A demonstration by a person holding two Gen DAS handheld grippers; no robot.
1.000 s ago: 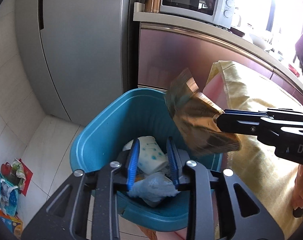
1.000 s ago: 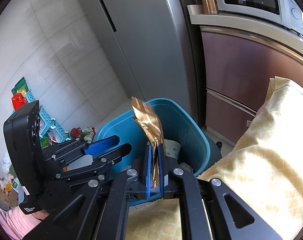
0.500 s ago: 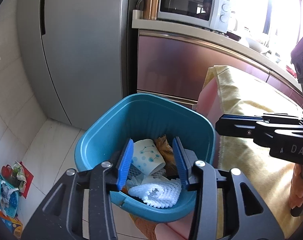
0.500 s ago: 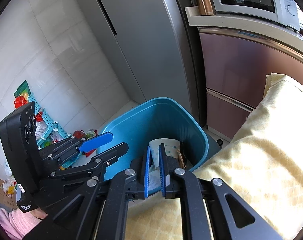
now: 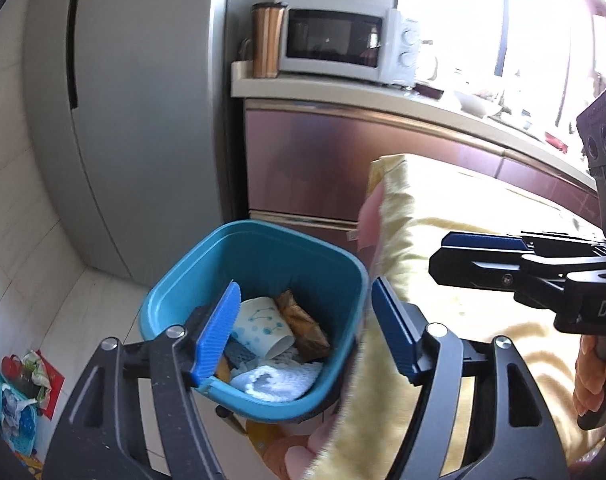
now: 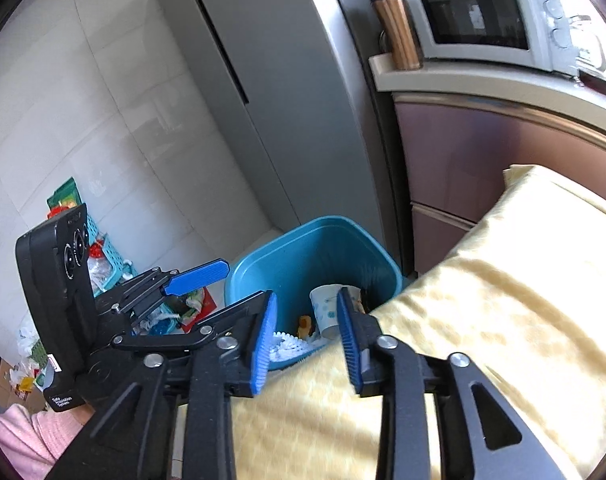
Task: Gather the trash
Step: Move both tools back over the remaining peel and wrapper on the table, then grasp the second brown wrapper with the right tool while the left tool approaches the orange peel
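A blue bin (image 5: 191,280) (image 6: 303,248) stands on the floor beside the yellow-clothed table. Inside lie a spotted paper cup (image 5: 263,326) (image 6: 325,308), a gold wrapper (image 5: 303,324) and white mesh foam (image 5: 275,380) (image 6: 289,346). My left gripper (image 5: 307,330) hovers above the bin, its jaws opening with nothing between them; it also shows as my left gripper (image 6: 223,292) in the right wrist view. My right gripper (image 6: 307,338) hangs over the table edge near the bin, jaws opening and empty; from the left wrist view my right gripper (image 5: 479,256) reaches in from the right.
A grey fridge (image 5: 135,120) stands behind the bin, beside a cabinet (image 5: 323,168) with a microwave (image 5: 335,40) and a copper flask (image 5: 267,40) on top. The yellow tablecloth (image 6: 483,320) fills the right. Colourful clutter (image 5: 15,384) lies on the floor at left.
The gold wrapper left my right gripper and dropped into the bin; white foam also landed there. Both grippers opened wider and pulled up and back from the bin.
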